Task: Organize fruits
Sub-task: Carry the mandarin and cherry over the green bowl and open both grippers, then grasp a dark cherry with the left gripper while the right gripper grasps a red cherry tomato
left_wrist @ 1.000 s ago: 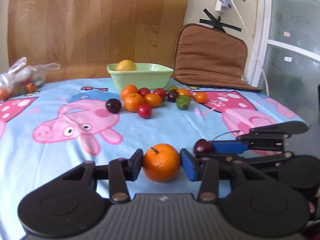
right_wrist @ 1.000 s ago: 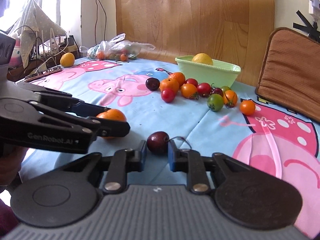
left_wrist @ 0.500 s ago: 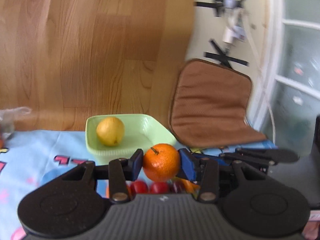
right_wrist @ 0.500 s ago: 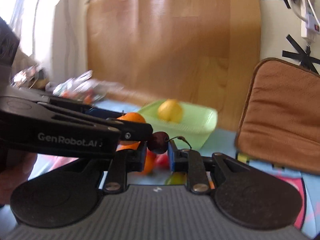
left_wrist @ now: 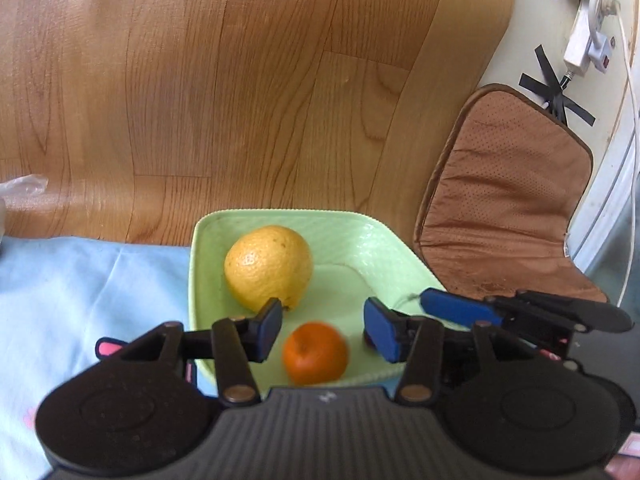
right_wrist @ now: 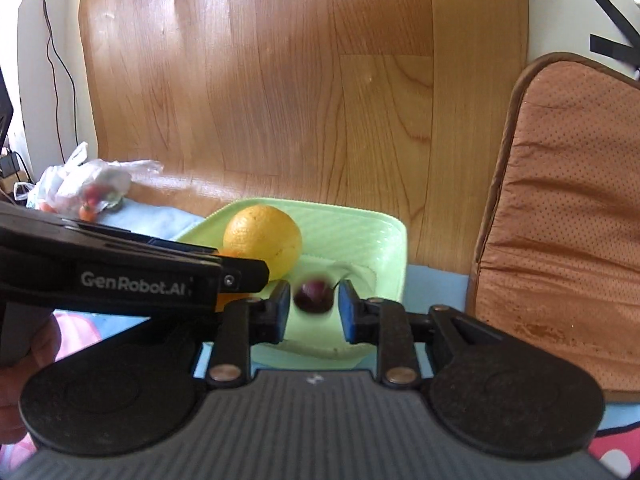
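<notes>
Low in the centre of each wrist view, the orange (left_wrist: 315,353) and the cherry (right_wrist: 313,297) are seen untouched between wide-parted jaws, inside the green bowl (left_wrist: 360,240) beside the lemon (left_wrist: 268,267).

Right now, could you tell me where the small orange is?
In the left wrist view, the small orange sits in the green bowl, between the open left gripper pads, just in front of the yellow citrus.
</notes>
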A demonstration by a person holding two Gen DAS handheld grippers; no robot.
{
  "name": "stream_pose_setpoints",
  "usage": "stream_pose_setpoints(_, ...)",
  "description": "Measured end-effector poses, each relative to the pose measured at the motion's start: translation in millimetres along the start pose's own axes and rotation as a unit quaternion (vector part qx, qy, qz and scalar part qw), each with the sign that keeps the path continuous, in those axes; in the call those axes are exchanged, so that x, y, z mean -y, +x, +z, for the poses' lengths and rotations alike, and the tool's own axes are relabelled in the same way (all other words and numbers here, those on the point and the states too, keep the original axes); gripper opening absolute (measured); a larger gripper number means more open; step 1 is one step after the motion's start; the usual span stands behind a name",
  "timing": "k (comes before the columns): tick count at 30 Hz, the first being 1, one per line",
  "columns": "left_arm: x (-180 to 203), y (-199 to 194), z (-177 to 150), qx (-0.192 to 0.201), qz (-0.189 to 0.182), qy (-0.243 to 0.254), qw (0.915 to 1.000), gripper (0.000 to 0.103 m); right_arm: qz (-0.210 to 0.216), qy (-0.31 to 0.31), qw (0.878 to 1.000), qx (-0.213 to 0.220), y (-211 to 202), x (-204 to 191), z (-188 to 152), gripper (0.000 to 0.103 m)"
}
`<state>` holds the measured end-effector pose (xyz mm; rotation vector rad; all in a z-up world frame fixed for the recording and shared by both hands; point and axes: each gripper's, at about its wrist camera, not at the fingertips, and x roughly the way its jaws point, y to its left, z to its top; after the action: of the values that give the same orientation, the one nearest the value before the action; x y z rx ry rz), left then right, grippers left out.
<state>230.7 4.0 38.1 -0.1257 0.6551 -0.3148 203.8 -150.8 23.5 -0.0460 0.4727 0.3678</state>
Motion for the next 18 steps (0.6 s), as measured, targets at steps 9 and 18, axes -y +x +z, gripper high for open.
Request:
stream_pose_setpoints(9, -30.9, -84.4, -17.3, 0.06, -0.022, -0.036, 0.9973, 0.052, 0.019, 0.023, 0.999, 0.041, -59.6, 4.3, -13.2, 0.046)
stream_pose_setpoints(18, -51.4, -119.5, -84.2, 0.021, -0.027, -0.059, 0.9977, 0.05, 0.116, -0.032, 0.993, 0.013, -106.9, -61.7, -65.6, 0.045)
